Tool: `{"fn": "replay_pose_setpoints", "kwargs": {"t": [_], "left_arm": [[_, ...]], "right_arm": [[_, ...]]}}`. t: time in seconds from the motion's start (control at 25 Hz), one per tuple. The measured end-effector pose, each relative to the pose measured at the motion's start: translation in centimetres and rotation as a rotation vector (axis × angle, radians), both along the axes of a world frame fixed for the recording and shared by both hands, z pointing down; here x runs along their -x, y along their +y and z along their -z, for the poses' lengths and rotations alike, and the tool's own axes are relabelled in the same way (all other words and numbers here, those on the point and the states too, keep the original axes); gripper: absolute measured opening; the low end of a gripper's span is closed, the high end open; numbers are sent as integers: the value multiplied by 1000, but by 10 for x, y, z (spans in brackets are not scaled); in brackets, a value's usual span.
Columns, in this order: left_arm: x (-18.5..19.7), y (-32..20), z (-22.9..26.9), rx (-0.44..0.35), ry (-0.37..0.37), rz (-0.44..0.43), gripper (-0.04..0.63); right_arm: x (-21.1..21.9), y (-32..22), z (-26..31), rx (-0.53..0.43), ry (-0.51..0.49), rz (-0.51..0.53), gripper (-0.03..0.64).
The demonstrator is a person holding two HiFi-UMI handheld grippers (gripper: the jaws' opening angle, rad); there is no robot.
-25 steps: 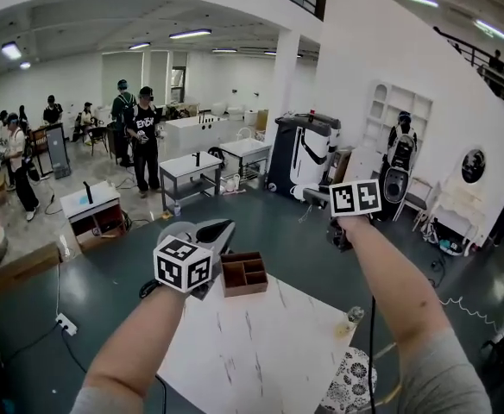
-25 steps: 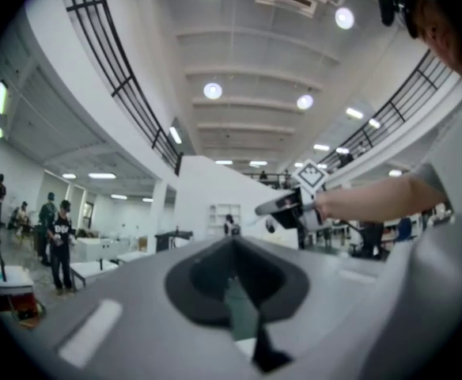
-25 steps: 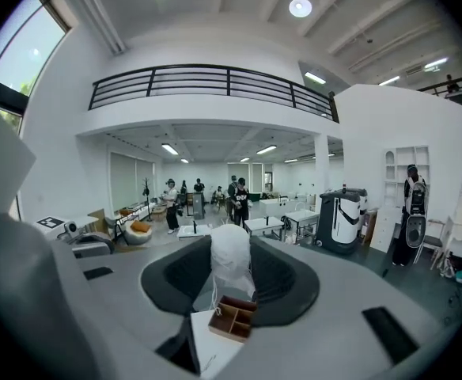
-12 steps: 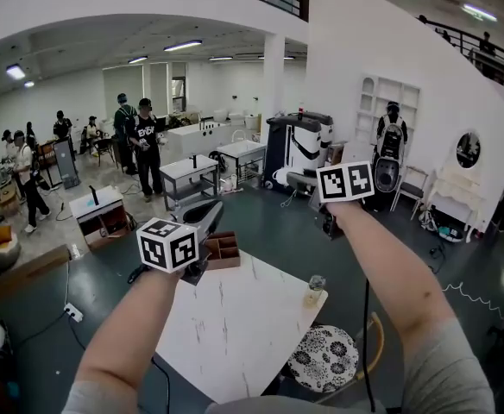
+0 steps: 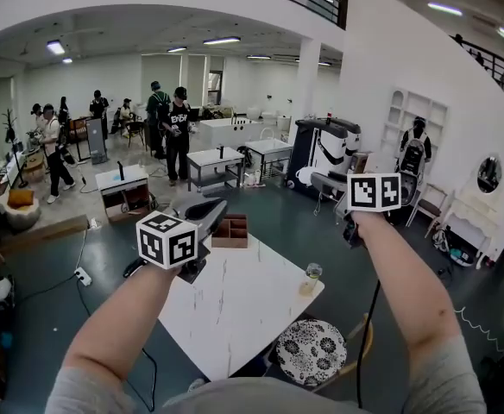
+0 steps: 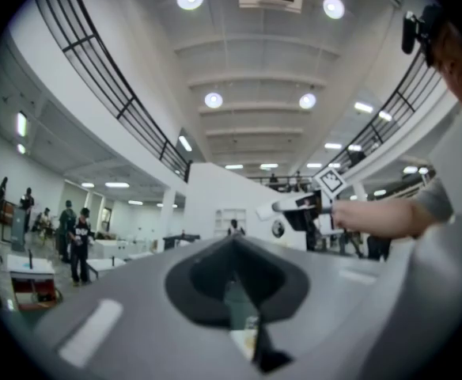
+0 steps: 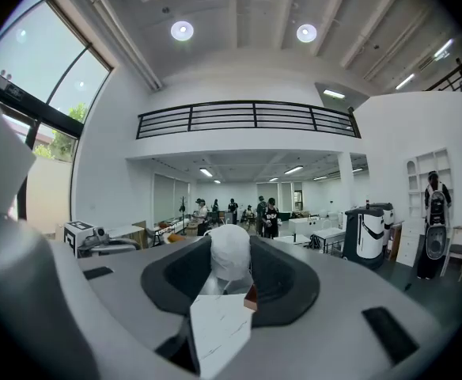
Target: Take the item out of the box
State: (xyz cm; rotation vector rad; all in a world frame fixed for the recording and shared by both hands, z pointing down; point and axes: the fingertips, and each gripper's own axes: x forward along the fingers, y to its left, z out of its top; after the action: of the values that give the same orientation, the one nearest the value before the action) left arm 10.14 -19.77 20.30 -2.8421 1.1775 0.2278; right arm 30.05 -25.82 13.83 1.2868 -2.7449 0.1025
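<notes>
A small brown compartment box (image 5: 230,230) sits on the far edge of the white marble table (image 5: 235,309). My left gripper (image 5: 207,212) hovers just left of the box. In the left gripper view its jaws (image 6: 239,307) show only a narrow gap with nothing in it. My right gripper (image 5: 321,183) is raised to the right of the table, well above it. In the right gripper view a rounded white item (image 7: 229,253) sits between its jaws. The table (image 7: 219,331) and a corner of the box (image 7: 251,295) show below the item.
A glass (image 5: 311,276) stands near the table's right corner. A floral-topped stool (image 5: 311,352) is tucked at the table's near right. Several people (image 5: 176,132) and work tables (image 5: 213,158) stand far back in the hall, and a large white-and-black machine (image 5: 325,153) is behind the right gripper.
The head view has pulled back and turned, so the table and box look smaller. Both grippers stay raised, the left beside the box, and the right has drifted slightly right.
</notes>
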Motion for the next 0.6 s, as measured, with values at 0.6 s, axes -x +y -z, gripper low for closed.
{"fn": "replay_pose_setpoints", "kwargs": {"t": [0.6], "left_arm": [[52, 110, -115, 37, -140, 7, -3]], "right_arm": [[88, 95, -111, 59, -8, 175, 144]]}}
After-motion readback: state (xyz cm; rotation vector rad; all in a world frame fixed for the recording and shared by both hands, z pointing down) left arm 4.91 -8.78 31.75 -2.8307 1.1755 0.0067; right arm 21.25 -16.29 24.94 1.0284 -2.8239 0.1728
